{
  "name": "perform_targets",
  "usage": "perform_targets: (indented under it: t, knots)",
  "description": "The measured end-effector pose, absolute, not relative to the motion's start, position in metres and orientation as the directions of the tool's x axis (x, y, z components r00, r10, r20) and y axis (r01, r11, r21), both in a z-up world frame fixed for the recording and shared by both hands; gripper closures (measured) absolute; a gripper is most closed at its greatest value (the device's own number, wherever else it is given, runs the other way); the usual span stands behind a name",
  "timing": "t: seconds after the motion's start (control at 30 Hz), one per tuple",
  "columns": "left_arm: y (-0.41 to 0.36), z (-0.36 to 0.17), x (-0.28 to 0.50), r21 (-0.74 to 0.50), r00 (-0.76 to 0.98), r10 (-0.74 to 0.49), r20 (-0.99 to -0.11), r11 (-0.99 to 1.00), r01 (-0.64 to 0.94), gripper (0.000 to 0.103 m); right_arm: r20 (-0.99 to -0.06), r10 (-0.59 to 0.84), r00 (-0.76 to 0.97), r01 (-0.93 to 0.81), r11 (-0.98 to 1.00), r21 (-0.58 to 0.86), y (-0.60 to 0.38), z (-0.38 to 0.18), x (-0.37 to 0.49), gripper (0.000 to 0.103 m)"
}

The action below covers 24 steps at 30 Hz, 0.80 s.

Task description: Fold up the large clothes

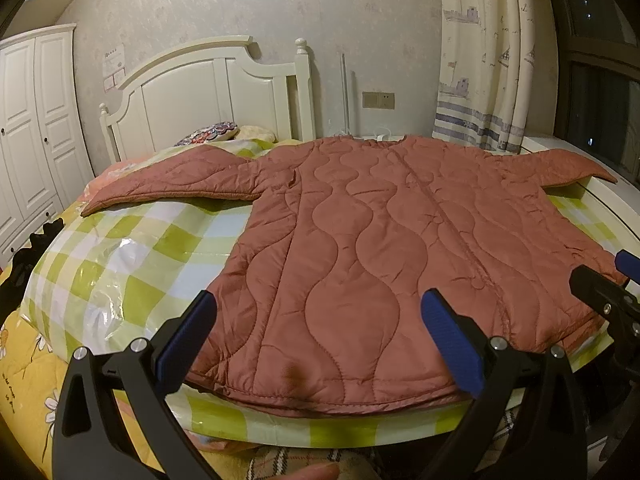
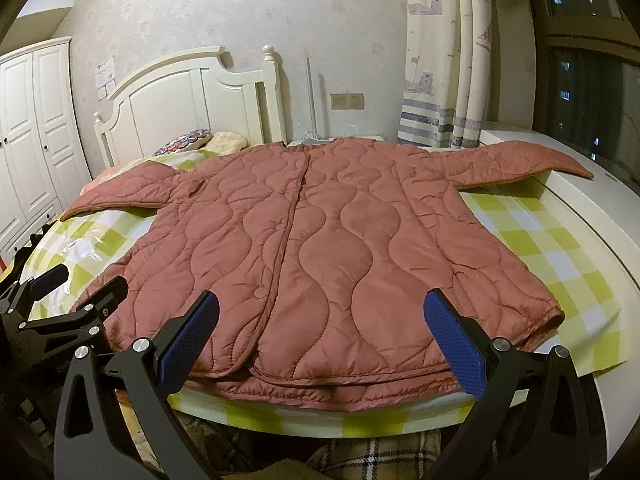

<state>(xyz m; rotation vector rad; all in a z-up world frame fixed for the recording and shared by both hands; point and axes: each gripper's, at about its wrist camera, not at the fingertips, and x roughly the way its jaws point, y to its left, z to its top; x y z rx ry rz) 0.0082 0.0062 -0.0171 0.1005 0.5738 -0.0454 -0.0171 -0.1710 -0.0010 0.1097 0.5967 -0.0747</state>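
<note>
Nearest you: the left gripper, blue pads spread wide, nothing between them, poised just above the hem of the quilted jacket. The right gripper is likewise released and empty, over the hem on its own side; its black frame also shows at the right edge of the left wrist view.

Jacket position: spread flat, front up, placket closed, on a green-checked cloth covering the bed. Hem towards you, collar towards the headboard. Both sleeves are out sideways; the right sleeve reaches past the cloth onto the white ledge by the window. No fold is made yet, by my reading.

Risks from here:
- The shell looks slick and puffy. If you pinch only the top layer at the hem, the front panel may lift alone and the back stay down, giving a skewed fold.
- The placket could gape under uneven pulls from your two grippers.
- The cloth looks glossy, perhaps plastic-covered; a dragged jacket may slide instead of creasing.
- The right sleeve may snag on the ledge's edge when drawn inward.
</note>
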Motion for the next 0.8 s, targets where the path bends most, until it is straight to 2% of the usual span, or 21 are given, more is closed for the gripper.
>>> perform_targets:
  t: [0.2, 0.43, 0.53, 0.6, 0.67, 0.8]
  knots:
    - [0.007, -0.022, 0.017, 0.078, 0.823, -0.009, -0.567, 0.995, 0.064, 0.002, -0.586, -0.033, 0.809, 0.119, 0.987, 0.108, -0.18, -0.007, -0.011, 0.004]
    - [-0.001, -0.011, 0.042, 0.097, 0.832, -0.042, -0.553, 0.989, 0.114, 0.002, -0.563, -0.048, 0.825, 0.152, 0.979, 0.139, -0.215, 0.006, 0.01, 0.004]
    - [-0.008, -0.004, 0.083, 0.071, 0.813, -0.119, -0.57, 0.979, 0.193, 0.002, -0.579, -0.078, 0.811, 0.224, 0.957, 0.185, -0.255, 0.011, 0.04, 0.004]
    - [-0.01, -0.002, 0.12, 0.038, 0.797, -0.146, -0.586, 0.978, 0.207, 0.002, -0.607, -0.068, 0.792, 0.285, 0.92, 0.269, -0.293, 0.01, 0.063, 0.004]
    - [-0.012, -0.006, 0.162, 0.017, 0.779, -0.137, -0.612, 0.982, 0.186, 0.002, -0.633, -0.073, 0.77, 0.368, 0.862, 0.349, -0.34, 0.004, 0.094, 0.004]
    - [-0.014, -0.029, 0.225, 0.058, 0.751, -0.081, -0.655, 0.986, 0.156, 0.002, -0.689, -0.131, 0.713, 0.503, 0.78, 0.372, -0.418, -0.008, 0.153, 0.004]
